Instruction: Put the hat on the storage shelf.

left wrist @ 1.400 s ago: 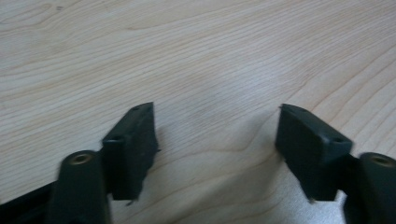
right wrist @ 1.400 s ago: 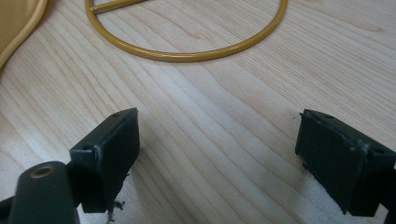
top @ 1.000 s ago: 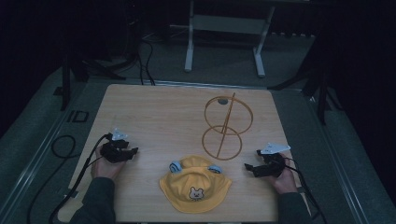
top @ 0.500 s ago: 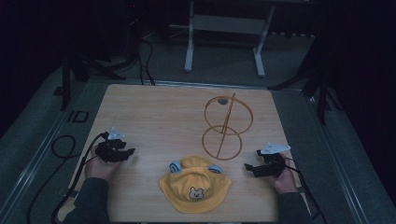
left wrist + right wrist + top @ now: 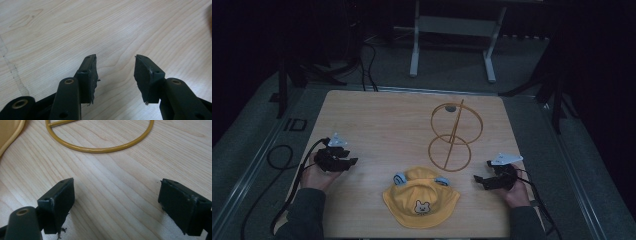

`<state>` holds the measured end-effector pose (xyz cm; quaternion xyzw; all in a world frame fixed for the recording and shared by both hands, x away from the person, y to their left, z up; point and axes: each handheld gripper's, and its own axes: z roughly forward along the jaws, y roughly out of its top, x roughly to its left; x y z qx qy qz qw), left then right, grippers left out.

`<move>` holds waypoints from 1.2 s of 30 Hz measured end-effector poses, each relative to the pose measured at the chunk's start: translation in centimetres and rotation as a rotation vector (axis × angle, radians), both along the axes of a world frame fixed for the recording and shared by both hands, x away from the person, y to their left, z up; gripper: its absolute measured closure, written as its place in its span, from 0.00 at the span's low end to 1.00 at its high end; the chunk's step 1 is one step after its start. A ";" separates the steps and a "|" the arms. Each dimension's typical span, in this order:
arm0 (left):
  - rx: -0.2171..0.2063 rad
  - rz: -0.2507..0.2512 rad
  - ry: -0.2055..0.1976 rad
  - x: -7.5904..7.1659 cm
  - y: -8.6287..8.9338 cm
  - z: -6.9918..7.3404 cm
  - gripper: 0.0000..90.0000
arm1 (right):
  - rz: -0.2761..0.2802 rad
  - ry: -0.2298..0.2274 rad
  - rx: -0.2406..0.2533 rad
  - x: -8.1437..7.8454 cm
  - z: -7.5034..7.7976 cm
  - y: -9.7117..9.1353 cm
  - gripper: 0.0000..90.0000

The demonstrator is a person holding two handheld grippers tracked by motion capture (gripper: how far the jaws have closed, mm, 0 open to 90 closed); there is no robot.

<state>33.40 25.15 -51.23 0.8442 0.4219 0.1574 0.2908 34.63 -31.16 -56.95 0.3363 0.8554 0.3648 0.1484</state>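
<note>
A yellow child's hat point(image 5: 421, 198) with blue ears and a small bear face lies at the table's front middle. Behind it stands a gold wire stand point(image 5: 455, 134) made of two rings on a slanted rod; its base ring point(image 5: 100, 147) lies just ahead of my right gripper. My left gripper point(image 5: 352, 161) rests on the wood to the hat's left, jaws open over bare table point(image 5: 116, 67). My right gripper point(image 5: 478, 179) sits to the hat's right, jaws wide open point(image 5: 116, 202) with nothing between them. The hat's brim point(image 5: 8, 132) shows at the right gripper view's top left.
The wooden table point(image 5: 377, 125) has bare wood across its back left. Cables trail from both grippers off the table's sides. A white metal frame point(image 5: 452, 30) stands on the dark floor beyond the far edge.
The left hand and gripper have shifted slightly; the hat, the stand and the right gripper stay where they were.
</note>
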 end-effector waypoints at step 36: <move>0.038 -0.242 0.032 -0.9 -2.7 3.5 0.60 | 0.000 0.000 0.000 0.0 0.0 0.0 0.15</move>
